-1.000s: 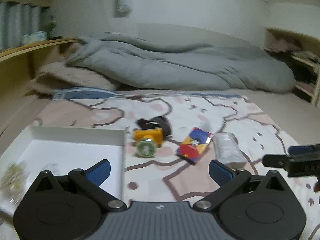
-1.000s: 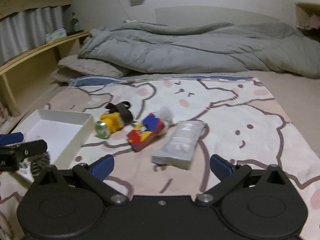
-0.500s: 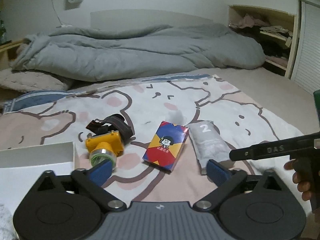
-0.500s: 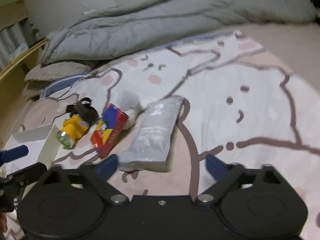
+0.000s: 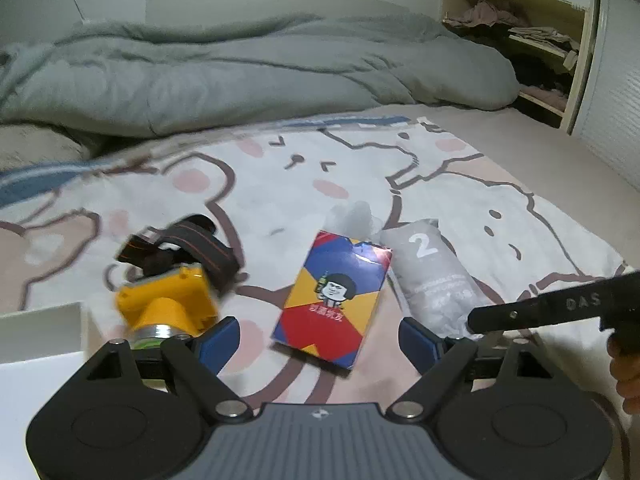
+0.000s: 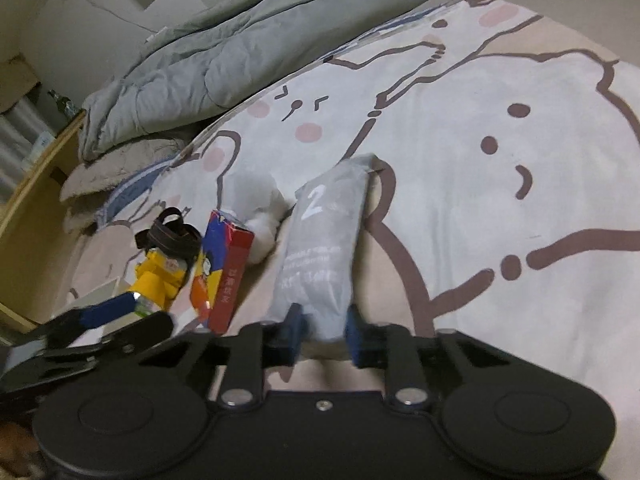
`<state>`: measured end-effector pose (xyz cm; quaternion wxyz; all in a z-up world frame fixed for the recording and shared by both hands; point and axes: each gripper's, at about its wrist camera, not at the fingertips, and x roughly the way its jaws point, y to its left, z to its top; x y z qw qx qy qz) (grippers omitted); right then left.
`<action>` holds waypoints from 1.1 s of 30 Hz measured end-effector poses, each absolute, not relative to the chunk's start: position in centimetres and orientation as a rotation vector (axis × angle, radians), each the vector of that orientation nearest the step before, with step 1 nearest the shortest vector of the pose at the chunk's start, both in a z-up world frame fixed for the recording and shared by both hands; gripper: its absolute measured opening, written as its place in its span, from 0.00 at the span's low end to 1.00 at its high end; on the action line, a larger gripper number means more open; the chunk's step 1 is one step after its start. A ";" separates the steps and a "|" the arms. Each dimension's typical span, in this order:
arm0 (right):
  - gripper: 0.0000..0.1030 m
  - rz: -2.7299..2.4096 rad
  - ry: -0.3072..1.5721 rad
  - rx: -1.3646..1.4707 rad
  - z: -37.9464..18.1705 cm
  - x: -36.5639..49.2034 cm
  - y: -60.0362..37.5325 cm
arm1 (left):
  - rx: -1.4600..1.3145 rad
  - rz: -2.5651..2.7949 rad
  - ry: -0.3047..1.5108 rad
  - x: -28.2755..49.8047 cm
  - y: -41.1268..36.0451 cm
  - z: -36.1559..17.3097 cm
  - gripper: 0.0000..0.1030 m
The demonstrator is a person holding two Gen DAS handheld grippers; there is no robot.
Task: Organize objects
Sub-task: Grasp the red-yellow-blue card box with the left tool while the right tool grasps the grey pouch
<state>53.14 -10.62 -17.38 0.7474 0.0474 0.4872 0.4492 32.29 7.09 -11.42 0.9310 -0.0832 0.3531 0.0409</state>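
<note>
On the bear-print sheet lie a yellow headlamp with a dark strap, a red, blue and yellow card box and a grey pouch marked "2". My left gripper is open, just in front of the card box, its left fingertip beside the headlamp. My right gripper has its jaws closed in on the near end of the grey pouch. The card box and headlamp lie left of it. A white wad sits behind the box.
A white open box stands at the left edge of the sheet. A grey duvet is heaped across the back. A wooden shelf unit with clothes is at the far right. A wooden ledge runs along the left.
My right gripper has moved down to the grey pouch and closed from wide open onto its near end. My left gripper has moved closer to the card box and headlamp.
</note>
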 end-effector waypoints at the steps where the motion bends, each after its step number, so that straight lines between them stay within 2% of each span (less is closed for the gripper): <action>1: 0.15 0.993 1.061 0.105 -17.3 53.1 -10.7 | -0.175 0.076 0.726 32.7 7.2 -11.7 0.84; 2: 0.10 1.003 1.058 0.101 -17.2 53.1 -10.9 | -0.175 0.069 0.727 33.0 7.2 -11.9 0.84; 8: 0.07 1.043 1.061 0.046 -16.1 52.7 -12.5 | -0.140 0.035 0.736 35.2 7.2 -12.8 0.84; 16: 0.07 1.053 1.061 -0.093 -14.9 52.5 -16.2 | -0.163 0.000 0.788 37.1 7.0 -14.1 0.83; 22: 0.10 0.928 0.946 -0.268 -14.2 52.5 -18.2 | -0.227 -0.013 0.810 36.1 6.2 -13.3 0.83; 26: 0.28 0.894 0.937 -0.251 -14.4 53.4 -18.8 | -0.263 -0.023 0.851 35.4 5.4 -12.9 0.83; 28: 0.32 0.897 0.930 -0.203 -14.3 53.7 -18.9 | -0.270 -0.021 0.870 35.2 4.9 -12.9 0.83; 30: 0.50 0.902 0.917 -0.150 -14.0 53.7 -18.7 | -0.261 0.002 0.882 35.3 4.4 -12.9 0.82; 33: 0.63 0.908 0.881 -0.130 -13.9 52.8 -17.3 | -0.224 0.059 0.900 36.0 3.7 -13.0 0.74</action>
